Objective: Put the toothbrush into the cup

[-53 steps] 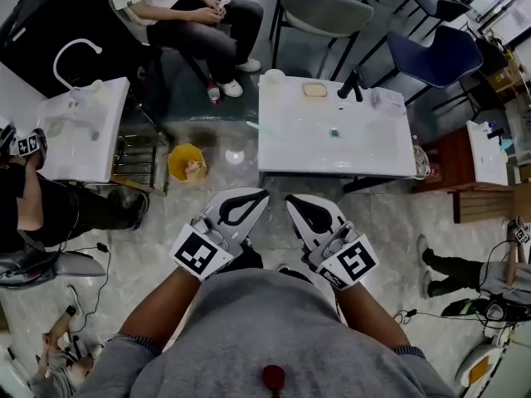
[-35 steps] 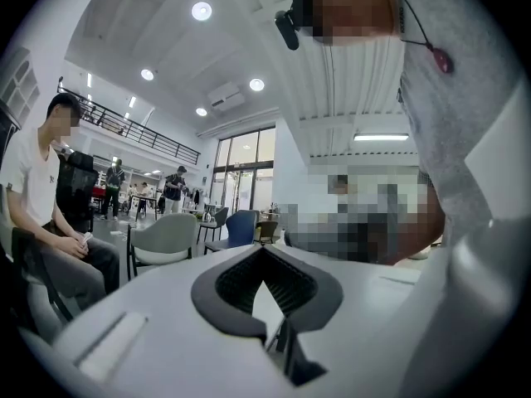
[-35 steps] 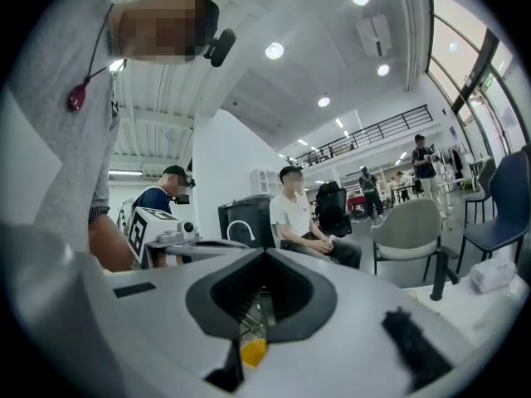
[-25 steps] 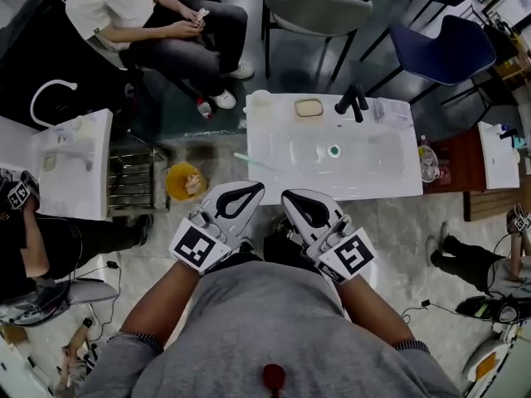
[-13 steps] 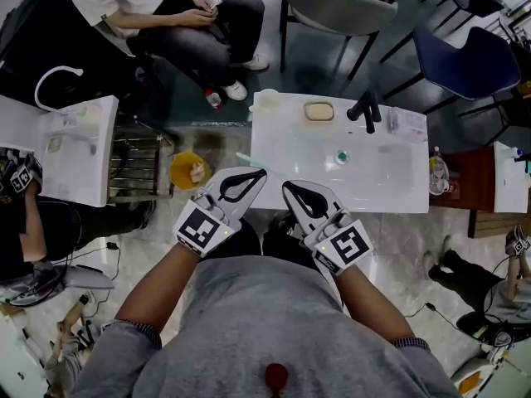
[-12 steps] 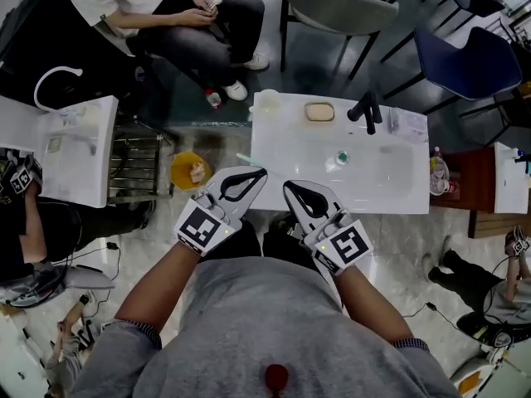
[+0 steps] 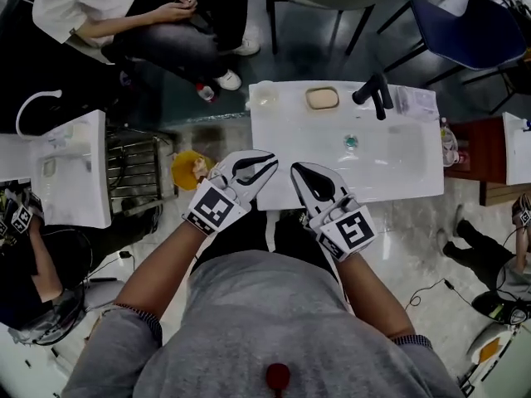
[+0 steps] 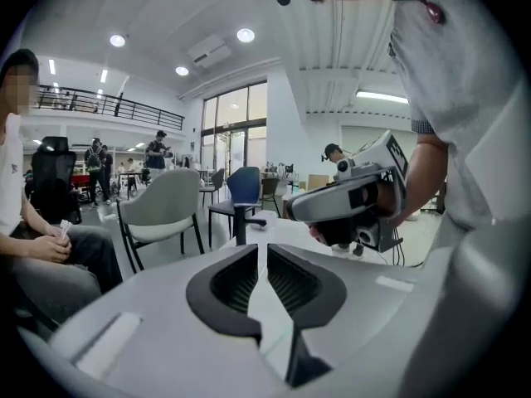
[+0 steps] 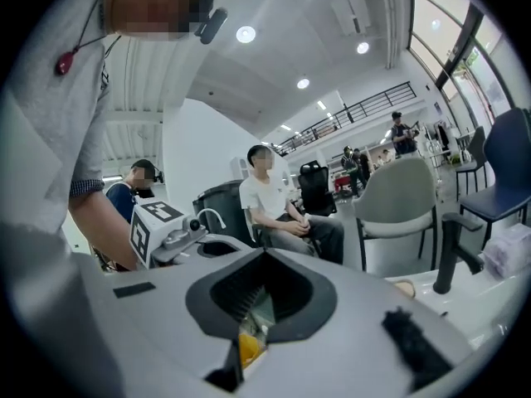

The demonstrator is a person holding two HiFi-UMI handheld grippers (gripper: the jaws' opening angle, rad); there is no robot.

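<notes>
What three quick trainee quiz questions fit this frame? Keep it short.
1. True or false: along the sink counter's far edge, the soap dish lies between the cup and the faucet.
2. In the head view, what shows just left of the left gripper? A) blue chair B) yellow bin C) cardboard box
3. Fill in: the left gripper's jaws are ____.
Key: 1 true. 2 B. 3 slightly apart; they have just been opening, with nothing between them.

Open-plan lab hall: freestanding washbasin counter (image 7: 398, 177), office chairs (image 8: 162, 210), mezzanine railing (image 8: 116, 104), ceiling spotlights (image 8: 245, 35).
</notes>
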